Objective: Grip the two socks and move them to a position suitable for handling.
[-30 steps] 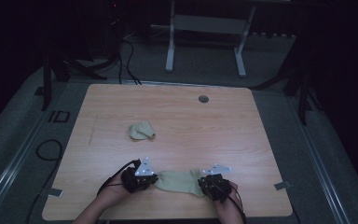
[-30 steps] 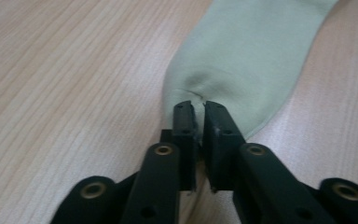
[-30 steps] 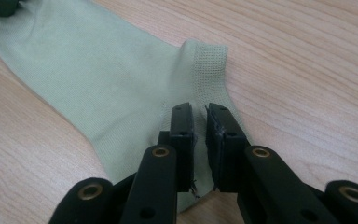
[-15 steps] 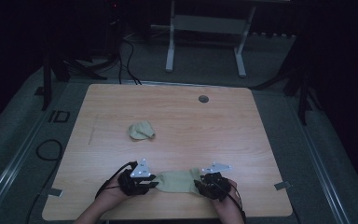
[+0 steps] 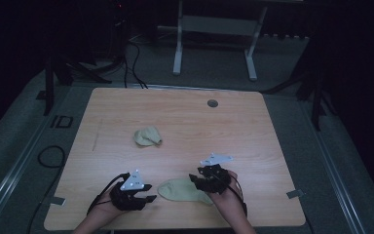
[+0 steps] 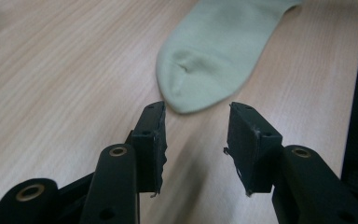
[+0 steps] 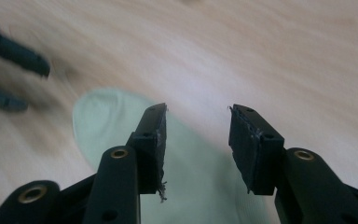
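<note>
High view: a pale green sock (image 5: 181, 190) is seen lying flat on the wooden table (image 5: 185, 122), low in the frame near the front edge. The left gripper (image 5: 146, 194) is held just beside the sock's rounded toe end, at lower left of centre. The right gripper (image 5: 198, 181) is held over the opposite end, right of centre. A second sock, crumpled into a ball (image 5: 148, 136), rests well apart, toward the middle left of the table. A small dark round fitting (image 5: 213, 103) is noted near the far edge.

Left gripper view: the jaws are spread wide with nothing between them. The sock (image 6: 214, 56) occupies the upper centre of the frame, its toe pointing down toward the gap, just short of the pads (image 6: 154, 147). The placement is judged to line the toe up for a pinch.

Right gripper view: the jaws are likewise wide and empty. The sock (image 7: 191, 186) is spread beneath them from centre left to the bottom of the frame; contact cannot be told. The left gripper's tips (image 7: 14, 74) are blurred at upper left. Holding one tool at each end is judged to suit flattening or folding the sock.
</note>
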`<move>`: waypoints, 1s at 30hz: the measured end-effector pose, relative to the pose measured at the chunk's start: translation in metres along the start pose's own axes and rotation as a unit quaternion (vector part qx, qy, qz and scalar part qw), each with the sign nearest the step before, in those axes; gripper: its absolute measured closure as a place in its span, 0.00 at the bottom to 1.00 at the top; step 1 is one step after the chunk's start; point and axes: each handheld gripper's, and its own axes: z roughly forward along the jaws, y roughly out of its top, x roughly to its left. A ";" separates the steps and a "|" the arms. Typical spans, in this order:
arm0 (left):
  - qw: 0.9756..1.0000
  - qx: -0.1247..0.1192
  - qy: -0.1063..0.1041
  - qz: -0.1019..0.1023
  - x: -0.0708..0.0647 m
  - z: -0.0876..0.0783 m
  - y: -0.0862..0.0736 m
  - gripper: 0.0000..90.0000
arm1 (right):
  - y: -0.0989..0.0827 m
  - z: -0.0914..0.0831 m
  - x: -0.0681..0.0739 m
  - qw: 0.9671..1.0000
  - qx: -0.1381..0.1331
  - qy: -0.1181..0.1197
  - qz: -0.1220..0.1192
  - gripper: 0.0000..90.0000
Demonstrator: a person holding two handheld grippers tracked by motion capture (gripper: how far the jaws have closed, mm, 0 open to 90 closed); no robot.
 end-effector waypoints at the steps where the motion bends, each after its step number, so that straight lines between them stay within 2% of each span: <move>1: 1.000 -0.001 0.001 -0.004 -0.001 -0.001 -0.003 0.63 | 0.006 0.004 0.001 1.000 -0.001 0.003 -0.004 0.62; 3: 1.000 0.001 0.003 -0.008 0.000 -0.003 -0.009 0.63 | 0.017 0.012 0.003 1.000 0.002 0.008 -0.011 0.62; 9: 0.999 -0.001 0.013 -0.041 0.006 -0.013 -0.026 0.63 | 0.050 0.040 0.011 0.999 0.008 0.023 -0.023 0.62; 15: 0.998 -0.023 0.015 -0.059 0.011 -0.015 -0.030 0.63 | 0.088 0.068 0.020 0.999 0.014 0.030 -0.040 0.65; 20: 0.998 -0.020 0.017 -0.059 0.013 -0.012 -0.030 0.63 | 0.117 0.092 0.026 0.998 0.027 0.024 -0.055 0.65; 24: 0.998 -0.021 0.019 -0.059 0.014 -0.011 -0.030 0.63 | 0.136 0.113 0.024 0.998 0.040 0.025 -0.043 0.63; 30: 0.998 -0.025 0.018 -0.054 0.014 -0.010 -0.028 0.63 | 0.156 0.147 0.025 0.997 0.061 0.011 -0.039 0.58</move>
